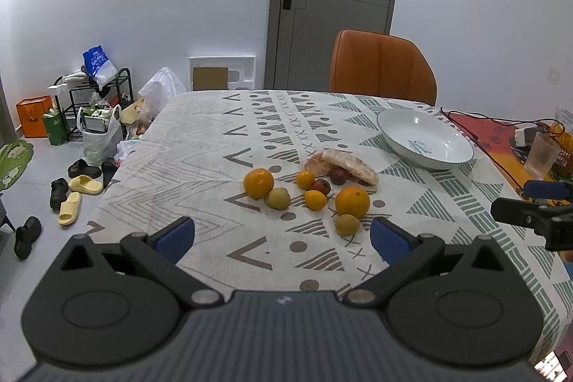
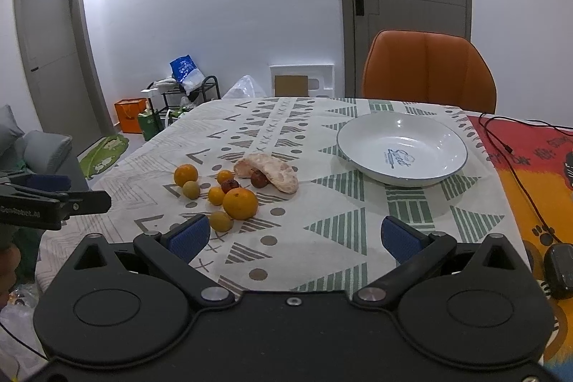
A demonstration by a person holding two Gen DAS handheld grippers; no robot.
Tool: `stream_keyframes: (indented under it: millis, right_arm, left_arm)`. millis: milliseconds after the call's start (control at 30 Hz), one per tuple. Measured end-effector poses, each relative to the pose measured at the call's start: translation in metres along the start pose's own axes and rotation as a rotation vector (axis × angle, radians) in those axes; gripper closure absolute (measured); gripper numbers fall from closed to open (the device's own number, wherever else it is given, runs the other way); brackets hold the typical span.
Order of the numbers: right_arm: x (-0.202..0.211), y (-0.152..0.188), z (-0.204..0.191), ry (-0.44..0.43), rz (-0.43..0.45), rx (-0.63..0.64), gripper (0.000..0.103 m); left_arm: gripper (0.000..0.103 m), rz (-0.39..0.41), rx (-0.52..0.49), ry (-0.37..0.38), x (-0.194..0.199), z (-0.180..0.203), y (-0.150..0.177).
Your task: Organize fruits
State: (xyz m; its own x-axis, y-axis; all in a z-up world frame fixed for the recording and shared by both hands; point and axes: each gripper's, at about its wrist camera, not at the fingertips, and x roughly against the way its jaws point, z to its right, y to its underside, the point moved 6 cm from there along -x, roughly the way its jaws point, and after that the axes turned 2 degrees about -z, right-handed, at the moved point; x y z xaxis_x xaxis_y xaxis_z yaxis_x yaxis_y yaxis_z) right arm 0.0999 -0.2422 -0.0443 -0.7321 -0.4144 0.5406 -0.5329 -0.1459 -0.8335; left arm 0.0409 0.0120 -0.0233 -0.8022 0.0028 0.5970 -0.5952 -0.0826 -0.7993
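Left wrist view: the left gripper (image 1: 283, 237) hovers over the near part of the patterned tablecloth (image 1: 179, 167), fingers spread wide and empty. Just beyond them lies the fruit cluster: two large oranges (image 1: 352, 202), small tangerines (image 1: 315, 200), yellowish round fruits (image 1: 346, 224) and dark red ones (image 1: 321, 186). Far right sits a white bowl (image 1: 394, 138), empty.

Right wrist view: the right gripper (image 2: 292, 238) is also wide apart, holding nothing. The fruits lie to the left of it, the bowl (image 2: 358, 153) farther ahead, right.
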Motion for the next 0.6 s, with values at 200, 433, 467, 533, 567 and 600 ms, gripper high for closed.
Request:
stream_keyframes:
  millis: [200,433,467,533,567,600]
  right_arm:
    - [-0.004,-0.001,0.002,-0.016,-0.003,-0.008,0.000]
    - [-0.015,0.001,0.005,-0.023,-0.026,-0.013,0.000]
    - [-0.017,0.001,0.006,-0.029,-0.024,-0.018,0.000]
    - [-0.020,0.000,0.009,-0.032,-0.027,-0.031,0.000]
    - [-0.021,0.000,0.011,-0.035,-0.026,-0.040,0.000]
    - [-0.023,0.000,0.013,-0.039,-0.024,-0.053,0.000]
  left_arm:
    - [0.000,-0.001,0.006,0.006,-0.007,0.001,-0.002]
    - [0.000,-0.002,0.021,0.010,-0.020,-0.001,-0.002]
    - [0.000,-0.001,0.022,0.009,-0.022,-0.001,-0.003]
    - [0.000,0.002,0.021,0.011,-0.026,-0.001,-0.003]
    - [0.000,0.002,0.023,0.015,-0.028,-0.001,-0.003]
    - [0.000,0.001,0.023,0.018,-0.030,-0.001,-0.003]
